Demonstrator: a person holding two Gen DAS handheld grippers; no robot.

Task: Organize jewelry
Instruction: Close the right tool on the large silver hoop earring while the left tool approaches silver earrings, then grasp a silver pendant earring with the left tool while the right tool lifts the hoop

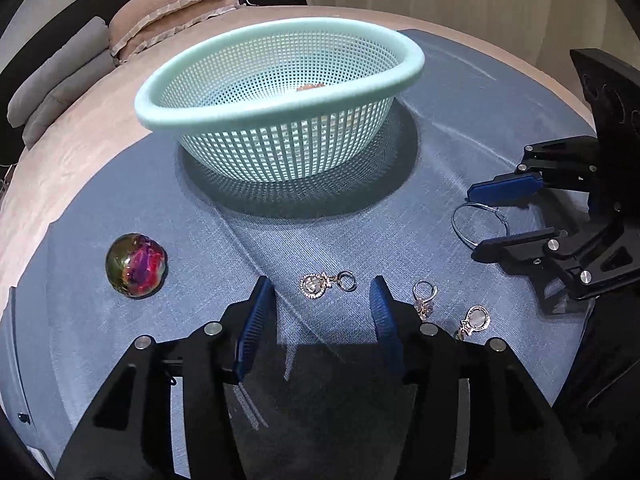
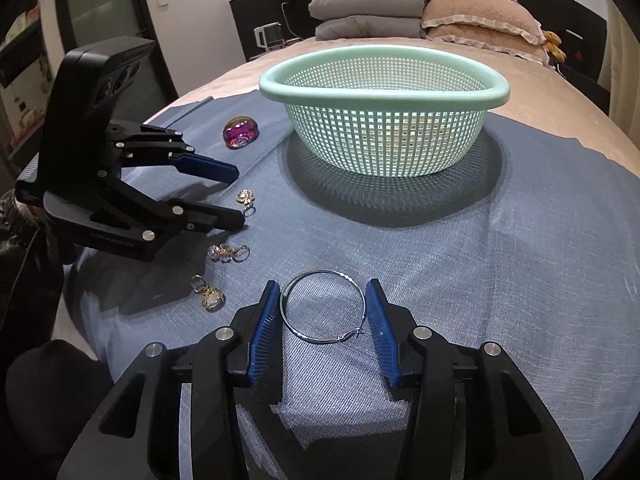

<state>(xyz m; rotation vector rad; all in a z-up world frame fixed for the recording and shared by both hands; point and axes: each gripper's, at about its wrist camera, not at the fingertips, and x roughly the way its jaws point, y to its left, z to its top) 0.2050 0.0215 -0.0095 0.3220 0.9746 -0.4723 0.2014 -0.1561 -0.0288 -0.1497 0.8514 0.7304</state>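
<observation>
A mint-green mesh basket (image 1: pixel 160 96) (image 2: pixel 384 94) stands on the blue cloth; something small and brownish lies inside it (image 1: pixel 310 87). My left gripper (image 1: pixel 322 286) (image 2: pixel 240 196) is open, with a gold earring (image 1: pixel 326 283) (image 2: pixel 245 197) lying between its fingertips. Two more gold earrings (image 1: pixel 424 298) (image 1: pixel 476 320) lie just right of it; they also show in the right wrist view (image 2: pixel 228 253) (image 2: pixel 208 294). My right gripper (image 2: pixel 322 286) (image 1: pixel 474 222) is open around a thin silver hoop (image 2: pixel 286 312) (image 1: pixel 456 224) flat on the cloth.
An iridescent glass ball (image 1: pixel 136 265) (image 2: pixel 241 133) sits on the cloth to the left of the basket. The blue cloth (image 2: pixel 520 260) covers part of a beige bed, with grey folded blankets (image 2: pixel 368 12) and pink pillows (image 2: pixel 480 20) behind.
</observation>
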